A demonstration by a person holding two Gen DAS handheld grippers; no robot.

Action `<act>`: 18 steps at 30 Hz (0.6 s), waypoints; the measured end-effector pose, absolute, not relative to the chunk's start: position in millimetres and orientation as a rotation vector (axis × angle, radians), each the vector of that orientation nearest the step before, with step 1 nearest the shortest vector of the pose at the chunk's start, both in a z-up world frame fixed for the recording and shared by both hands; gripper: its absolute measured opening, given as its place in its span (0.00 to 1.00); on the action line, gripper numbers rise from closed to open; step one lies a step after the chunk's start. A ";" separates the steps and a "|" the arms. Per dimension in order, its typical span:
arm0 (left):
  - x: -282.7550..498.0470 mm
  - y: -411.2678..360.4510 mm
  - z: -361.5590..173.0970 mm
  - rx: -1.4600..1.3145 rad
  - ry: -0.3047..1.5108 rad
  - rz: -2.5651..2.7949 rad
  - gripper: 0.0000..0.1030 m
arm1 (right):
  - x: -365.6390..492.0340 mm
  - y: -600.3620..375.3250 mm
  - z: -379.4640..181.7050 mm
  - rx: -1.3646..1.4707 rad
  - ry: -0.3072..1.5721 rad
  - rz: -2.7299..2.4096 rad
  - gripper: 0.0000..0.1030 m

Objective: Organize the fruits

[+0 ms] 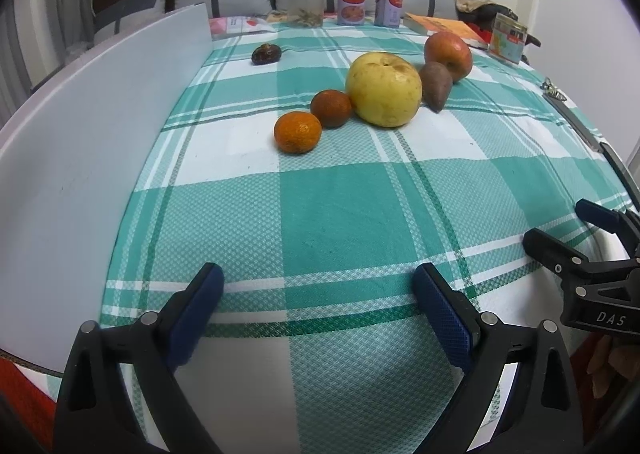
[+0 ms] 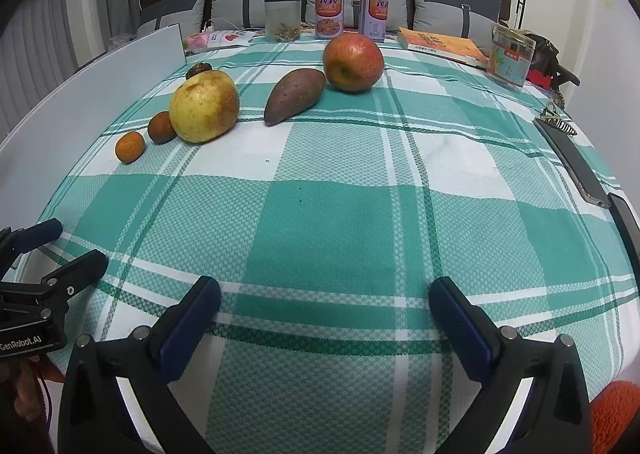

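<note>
My left gripper (image 1: 318,286): jaws spread wide over bare checked cloth, nothing between the blue pads; seen from my right camera its body reads "GenRobot.AI"
My right gripper (image 2: 324,298): jaws wide apart too, nothing between them, low over the near edge of the tablecloth (image 2: 340,214); from my left camera its body shows the letters "DAS"
Fruit row: runs diagonally across the green and white cloth, well ahead of both my tools
Small orange (image 1: 297,132): nearest end of the row, just beside the darker orange (image 1: 331,108)
Yellow pear (image 1: 383,89): the biggest piece, touching the darker orange on one side
Sweet potato (image 2: 294,96): lies tilted between the pear and the red apple (image 2: 353,62); from my left camera it looks to touch both, from my right there is a gap to the pear
Dark small fruit (image 1: 267,53): alone, apart from the row, near the white board (image 1: 100,126)
Cans (image 2: 330,20): two at the far edge with red and orange labels and Chinese characters I cannot read
Clear jar (image 2: 282,18): beside the cans, dried bits in the bottom
Orange book (image 2: 440,44): flat at far right, cover writing too small to read
Labelled tub (image 2: 512,56): right of the book, print illegible
Phone (image 2: 572,162): dark, at the right edge
</note>
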State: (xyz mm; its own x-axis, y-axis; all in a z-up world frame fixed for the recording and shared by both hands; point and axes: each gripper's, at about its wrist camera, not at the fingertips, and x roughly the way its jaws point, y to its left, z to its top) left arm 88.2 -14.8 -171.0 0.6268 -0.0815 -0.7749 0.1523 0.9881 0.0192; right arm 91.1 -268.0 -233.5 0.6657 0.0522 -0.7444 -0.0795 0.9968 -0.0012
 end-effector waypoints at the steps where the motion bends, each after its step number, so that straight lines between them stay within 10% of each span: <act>1: 87.8 -14.8 -171.0 0.086 0.881 -0.134 0.94 | 91.2 -268.1 -233.5 -0.035 0.839 0.075 1.00; 18: 183.7 5.1 -157.6 -0.057 0.950 -0.191 0.80 | 91.3 -268.9 -233.4 -0.034 0.843 0.080 1.00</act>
State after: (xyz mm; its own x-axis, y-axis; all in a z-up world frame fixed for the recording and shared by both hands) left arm 183.7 5.1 -157.6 0.5667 -0.1870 -0.8024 0.1370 0.9817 -0.1320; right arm 91.3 -268.9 -233.4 0.6625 0.0569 -0.7469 -0.0839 0.9965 0.0014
